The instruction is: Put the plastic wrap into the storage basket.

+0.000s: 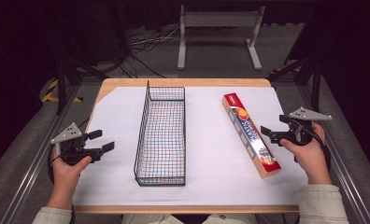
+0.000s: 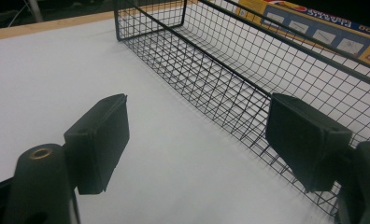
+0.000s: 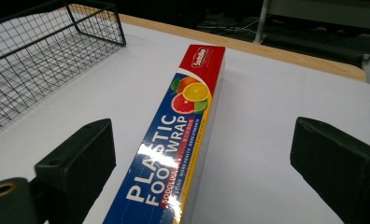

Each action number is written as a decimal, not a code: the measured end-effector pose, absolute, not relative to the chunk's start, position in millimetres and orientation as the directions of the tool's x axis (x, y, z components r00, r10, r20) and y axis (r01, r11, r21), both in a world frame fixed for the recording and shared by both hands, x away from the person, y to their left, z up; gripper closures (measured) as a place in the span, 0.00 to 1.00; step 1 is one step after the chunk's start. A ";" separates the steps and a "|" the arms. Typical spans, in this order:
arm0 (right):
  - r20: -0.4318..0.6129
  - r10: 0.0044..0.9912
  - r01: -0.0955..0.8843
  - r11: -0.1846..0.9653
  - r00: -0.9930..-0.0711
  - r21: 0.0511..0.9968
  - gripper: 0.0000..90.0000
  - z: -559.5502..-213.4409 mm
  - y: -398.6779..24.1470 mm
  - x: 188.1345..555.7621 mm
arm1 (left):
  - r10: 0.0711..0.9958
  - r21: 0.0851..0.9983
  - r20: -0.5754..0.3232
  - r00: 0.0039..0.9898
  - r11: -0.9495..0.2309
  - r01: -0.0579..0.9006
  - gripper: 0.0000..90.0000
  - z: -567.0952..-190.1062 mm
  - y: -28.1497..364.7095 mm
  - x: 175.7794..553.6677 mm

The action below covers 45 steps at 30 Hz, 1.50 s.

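A white-covered wooden surface (image 1: 211,182) is sitting in a dark room; spread right gripper (image 3: 202,168) fingers are flanking a glossy plastic-wrap box (image 3: 174,154), spread left gripper (image 2: 197,144) fingers lying beside a wire basket (image 2: 230,74).

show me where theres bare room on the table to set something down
Bare white sheet lies between the wire basket and the plastic wrap box, and left of the basket up to the left gripper. The basket itself is empty. Crowded: the right edge, where box and right gripper meet.

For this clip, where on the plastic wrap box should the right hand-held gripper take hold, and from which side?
Probably across the narrow width of the plastic wrap box, around mid-length, coming from above. It lies flat on the white sheet, long and slim, so only its two long side faces fit between the jaws, and a middle hold should keep it level. The right hand-held gripper is open beside its near half; in the right gripper view the box runs between the jaws.
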State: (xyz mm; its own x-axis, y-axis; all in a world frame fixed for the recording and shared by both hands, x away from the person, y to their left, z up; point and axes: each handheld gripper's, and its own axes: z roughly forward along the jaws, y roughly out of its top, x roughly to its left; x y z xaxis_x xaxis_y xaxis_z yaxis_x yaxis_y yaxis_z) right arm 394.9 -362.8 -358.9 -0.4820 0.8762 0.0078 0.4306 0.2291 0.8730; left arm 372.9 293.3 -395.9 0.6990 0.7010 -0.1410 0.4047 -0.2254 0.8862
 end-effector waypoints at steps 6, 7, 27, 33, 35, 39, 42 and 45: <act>0.001 0.885 0.432 0.226 -0.465 0.873 0.15 -349.6 -368.2 398.0 | 0.717 0.879 -0.111 0.689 -0.252 0.404 0.24 -382.8 288.3 384.7; -0.005 0.888 0.431 0.228 -0.459 0.873 0.16 -348.2 -369.4 398.5 | 0.717 0.880 -0.099 0.690 -0.261 0.397 0.24 -383.6 287.0 386.2; -0.009 0.920 0.523 0.231 -0.391 0.820 0.19 -304.9 -350.8 415.6 | 0.714 0.863 -0.173 0.679 -0.222 0.454 0.22 -383.7 291.7 385.8; 0.000 0.934 0.618 0.236 -0.357 0.750 0.25 -297.0 -341.7 427.8 | 0.714 0.855 -0.171 0.679 -0.234 0.462 0.22 -387.5 291.1 380.1; 0.009 0.940 0.652 0.230 -0.341 0.723 0.26 -296.7 -339.2 431.2 | 0.714 0.853 -0.174 0.678 -0.235 0.466 0.22 -387.8 291.9 379.0; -0.013 0.939 0.685 0.261 -0.344 0.680 0.26 -295.4 -333.0 440.8 | 0.716 0.854 -0.175 0.676 -0.232 0.466 0.22 -389.1 294.4 376.5; 0.004 0.943 0.730 0.255 -0.333 0.633 0.25 -295.2 -326.3 450.2 | 0.716 0.851 -0.181 0.675 -0.230 0.472 0.22 -390.1 295.8 374.4; 0.021 0.944 0.766 0.254 -0.329 0.591 0.24 -297.8 -321.2 456.2 | 0.720 0.852 -0.182 0.670 -0.226 0.473 0.22 -390.6 296.5 373.1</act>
